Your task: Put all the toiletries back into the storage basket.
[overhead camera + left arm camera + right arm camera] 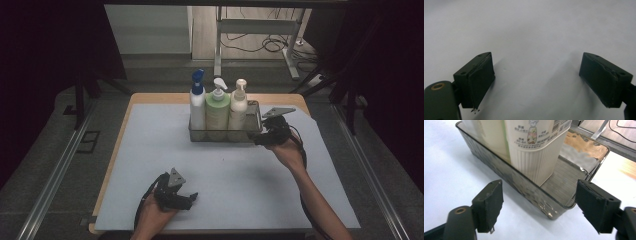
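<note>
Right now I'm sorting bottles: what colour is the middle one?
Light green middle bottle, white pump; high view.

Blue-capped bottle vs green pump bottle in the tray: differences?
The blue-capped bottle is slim and white with a blue spray top; the green pump bottle is wider, pale green, with a white pump. The blue-capped bottle stands at the tray's left end, the green pump bottle in the middle. Both stand upright in the tray.
</note>
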Tool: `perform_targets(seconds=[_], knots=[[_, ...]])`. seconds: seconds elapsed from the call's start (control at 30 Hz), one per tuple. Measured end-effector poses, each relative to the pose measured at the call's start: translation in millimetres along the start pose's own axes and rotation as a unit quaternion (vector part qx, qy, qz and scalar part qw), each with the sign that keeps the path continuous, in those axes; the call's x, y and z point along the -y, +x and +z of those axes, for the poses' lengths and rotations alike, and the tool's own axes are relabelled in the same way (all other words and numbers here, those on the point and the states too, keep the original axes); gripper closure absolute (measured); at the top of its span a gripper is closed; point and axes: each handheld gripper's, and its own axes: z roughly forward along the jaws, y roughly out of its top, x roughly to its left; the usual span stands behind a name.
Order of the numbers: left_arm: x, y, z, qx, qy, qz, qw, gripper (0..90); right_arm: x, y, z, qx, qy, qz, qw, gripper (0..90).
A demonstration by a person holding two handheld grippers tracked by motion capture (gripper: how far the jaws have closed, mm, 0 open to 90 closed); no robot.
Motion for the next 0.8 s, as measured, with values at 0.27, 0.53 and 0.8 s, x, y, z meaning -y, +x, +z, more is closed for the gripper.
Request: perform_targets(seconds=[0.27, 0.53, 0.8], knots=[[0.0, 0.0, 0.0, 0.000, 0.000, 0.000, 1.0000, 12.4, 6.3, 7.4, -17.1, -0.004, -0.002, -0.011, 0.9999, 15.2], [0.1, -0.4, 0.4, 0.000, -0.003, -0.003, 1.0000, 12.4, 14.3, 13.4, -33.4, -0.006, 0.002, -0.018, 0.9998, 13.6], [0.0, -0.3, 0.4, -0.001, -0.003, -0.002, 1.0000, 12.4, 24.3, 16.3, -46.0, -0.005, 0.001, -0.023, 0.9997, 9.7]])
